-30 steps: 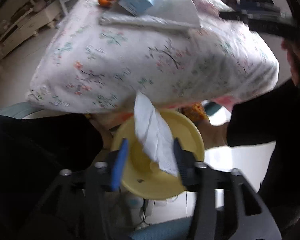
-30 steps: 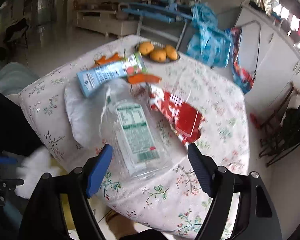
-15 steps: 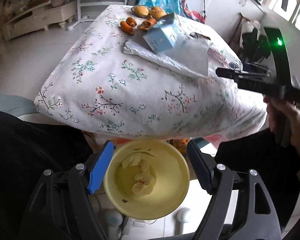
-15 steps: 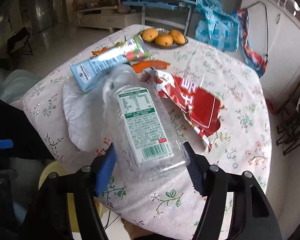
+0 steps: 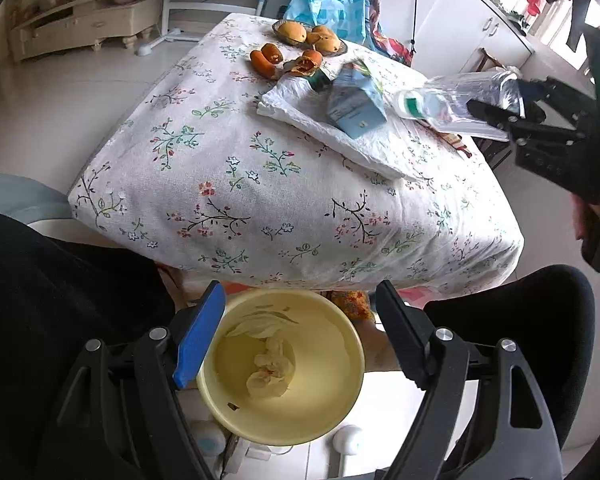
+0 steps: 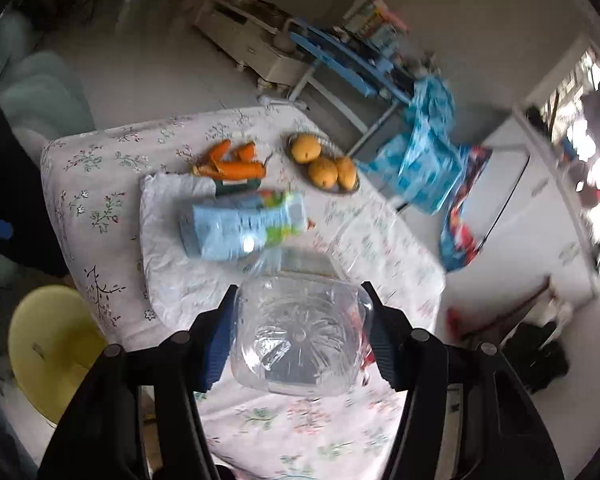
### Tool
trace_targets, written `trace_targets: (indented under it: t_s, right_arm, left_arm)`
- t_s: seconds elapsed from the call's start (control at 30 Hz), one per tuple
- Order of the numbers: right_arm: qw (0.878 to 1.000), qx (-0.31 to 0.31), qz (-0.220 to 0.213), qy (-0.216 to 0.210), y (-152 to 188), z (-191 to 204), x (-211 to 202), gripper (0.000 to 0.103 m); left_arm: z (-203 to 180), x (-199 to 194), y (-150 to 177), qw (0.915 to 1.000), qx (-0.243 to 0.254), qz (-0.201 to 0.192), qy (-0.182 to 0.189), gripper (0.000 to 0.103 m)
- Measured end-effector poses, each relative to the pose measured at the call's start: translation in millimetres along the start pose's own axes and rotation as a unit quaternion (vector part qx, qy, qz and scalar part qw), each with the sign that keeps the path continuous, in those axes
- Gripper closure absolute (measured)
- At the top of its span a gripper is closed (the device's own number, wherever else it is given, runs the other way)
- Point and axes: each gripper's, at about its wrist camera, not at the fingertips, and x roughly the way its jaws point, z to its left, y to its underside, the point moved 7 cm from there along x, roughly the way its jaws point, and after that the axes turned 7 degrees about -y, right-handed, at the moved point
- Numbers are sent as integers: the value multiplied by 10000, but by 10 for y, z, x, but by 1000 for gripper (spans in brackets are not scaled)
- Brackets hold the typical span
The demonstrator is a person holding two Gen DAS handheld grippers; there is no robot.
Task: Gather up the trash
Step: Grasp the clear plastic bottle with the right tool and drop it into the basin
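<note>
Left gripper: jaws spread wide with nothing between them, poised above the yellow bin, a sign its load is already let go.
Bin contents, left wrist view: a crumpled tissue lies at the bottom; the bin stands on the floor just below the table's near edge, so trash can be dropped straight in.
Table, left wrist view: a blue carton lies on a white plastic bag; peels beside a dish of fruit wait further back.
Right gripper: its jaws have just been closing and now clamp a clear plastic bottle by its base, lifted off the cloth, probably for carrying to the bin.
Bin, right wrist view: low to the left, beside the table corner.
</note>
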Motion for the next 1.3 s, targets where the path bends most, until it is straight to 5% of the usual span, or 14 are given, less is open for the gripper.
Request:
trace_targets:
  t_s: [0.6,0.8,1.03,1.3]
  right_arm:
    - [9906,937,-628,-777,-416,-462,-593,45]
    - [9854,630,-668,-1430,-387,167,-771,45]
    - [9717,456,-295,-2299,-68,1023,-691,45]
    - [9510,806,142,-2981,204,1759,-276,45]
  left_arm:
    - [69,-91,-82,9989,-350,-193,256,29]
    - [177,-347,-228,9936,-649,-886,252,29]
    - [293,-758,-369,9782,-802,-1917,-67,24]
    - [328,-822,-376,9772,-760,-1975,-146,21]
